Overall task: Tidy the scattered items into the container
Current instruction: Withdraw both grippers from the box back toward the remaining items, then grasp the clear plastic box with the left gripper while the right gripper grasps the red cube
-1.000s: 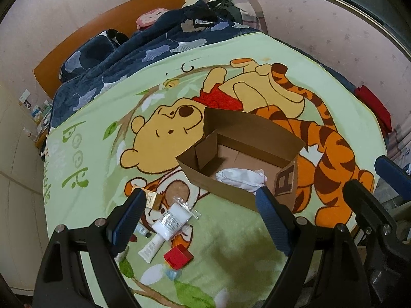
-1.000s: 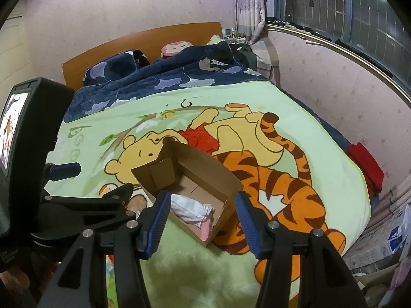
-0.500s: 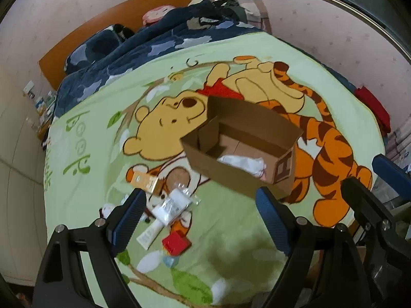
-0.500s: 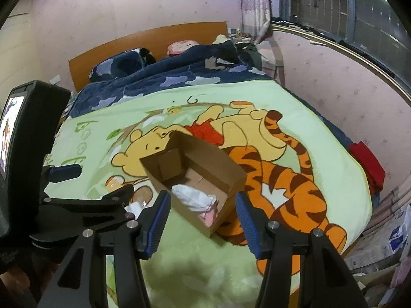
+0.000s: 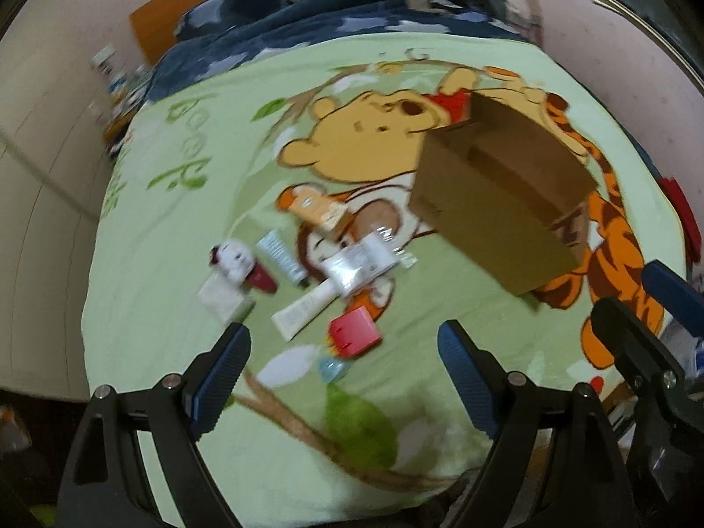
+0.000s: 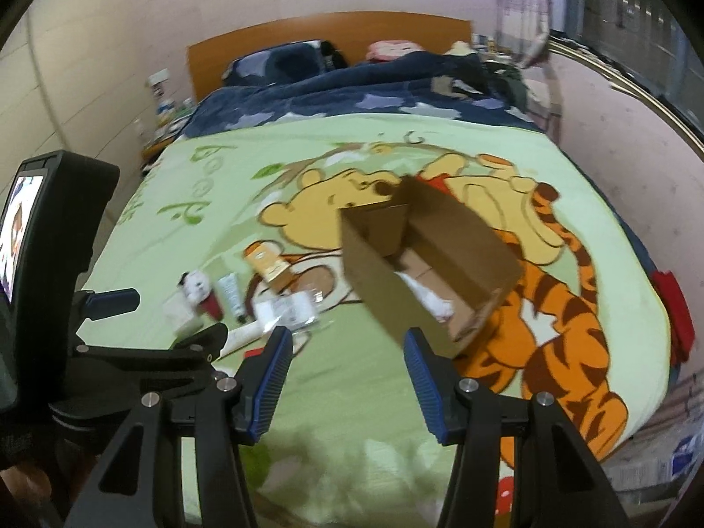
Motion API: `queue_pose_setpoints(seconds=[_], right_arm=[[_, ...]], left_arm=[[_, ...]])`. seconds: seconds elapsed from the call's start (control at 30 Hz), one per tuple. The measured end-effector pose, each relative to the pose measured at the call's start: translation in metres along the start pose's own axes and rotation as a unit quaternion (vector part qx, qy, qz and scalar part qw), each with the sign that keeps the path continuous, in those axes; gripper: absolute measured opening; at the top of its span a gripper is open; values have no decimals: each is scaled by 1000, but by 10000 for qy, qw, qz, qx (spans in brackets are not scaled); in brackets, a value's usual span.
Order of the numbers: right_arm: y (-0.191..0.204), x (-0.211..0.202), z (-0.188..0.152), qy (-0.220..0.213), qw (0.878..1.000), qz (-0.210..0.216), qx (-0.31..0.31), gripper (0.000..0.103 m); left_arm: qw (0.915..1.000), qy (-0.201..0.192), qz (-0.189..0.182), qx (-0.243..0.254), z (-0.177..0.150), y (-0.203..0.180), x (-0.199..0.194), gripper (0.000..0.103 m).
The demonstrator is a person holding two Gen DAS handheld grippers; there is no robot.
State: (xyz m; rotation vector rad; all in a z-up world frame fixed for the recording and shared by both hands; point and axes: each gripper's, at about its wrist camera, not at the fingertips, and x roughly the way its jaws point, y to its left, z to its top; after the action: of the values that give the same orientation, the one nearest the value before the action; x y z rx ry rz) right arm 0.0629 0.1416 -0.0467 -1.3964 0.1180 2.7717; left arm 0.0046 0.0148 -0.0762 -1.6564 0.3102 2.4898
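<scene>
left gripper is spread wide and empty above the scattered items; right gripper is part open, nothing held. red box lies nearest, on the blanket left of the cardboard box. one item is best squared between the pads before closing.

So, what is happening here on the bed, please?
A person holds two grippers over a cartoon blanket, tidying small items into a cardboard box. Both the left gripper and the right gripper are open and hold nothing. A white item lies in the box. Tubes, a red box and a clear packet lie scattered beside it.
</scene>
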Motion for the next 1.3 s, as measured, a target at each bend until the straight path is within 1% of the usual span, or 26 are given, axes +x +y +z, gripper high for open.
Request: queue_pose_setpoints(seconds=[0.17,0.4,0.5,0.57,0.63,0.7,0.87,1.0,1.07,1.17,1.3], right_arm=[[21,3,0,27,9997,155,-200,54],[36,6,2,33,9989,278,-369,54],[40,9,2,56,9986,315,-422,54],[44,13,1,72,9982,344,-478,54],[49,18,-2,90,9978,383,-535,54],[51,25,-5,136,9974,423,-562,54],[64,55,-20,458,9953,585,-615,54],[78,81,-32,651,9927,653,-780,54],[84,93,-38,713,9918,644,-837,54],[90,109,-46,791,9914,580,-862,54],[94,128,-55,845,9908,468,-948,54]], left_arm=[[9987,1,216,-471,-12,34,-3,88],[9964,-10,366,-763,-21,54,-7,88],[9945,-41,444,-952,-26,63,-10,88],[9917,-81,516,-1179,-32,75,-11,88],[9895,-29,556,-1336,-37,85,-7,88],[9875,104,613,-1449,-45,94,1,88],[9841,437,763,-1541,-63,110,28,88],[9824,571,806,-1585,-73,122,54,88],[9820,591,786,-1613,-74,127,68,88],[9803,674,744,-1703,-71,137,99,88],[9746,753,609,-2018,-57,153,150,88]])
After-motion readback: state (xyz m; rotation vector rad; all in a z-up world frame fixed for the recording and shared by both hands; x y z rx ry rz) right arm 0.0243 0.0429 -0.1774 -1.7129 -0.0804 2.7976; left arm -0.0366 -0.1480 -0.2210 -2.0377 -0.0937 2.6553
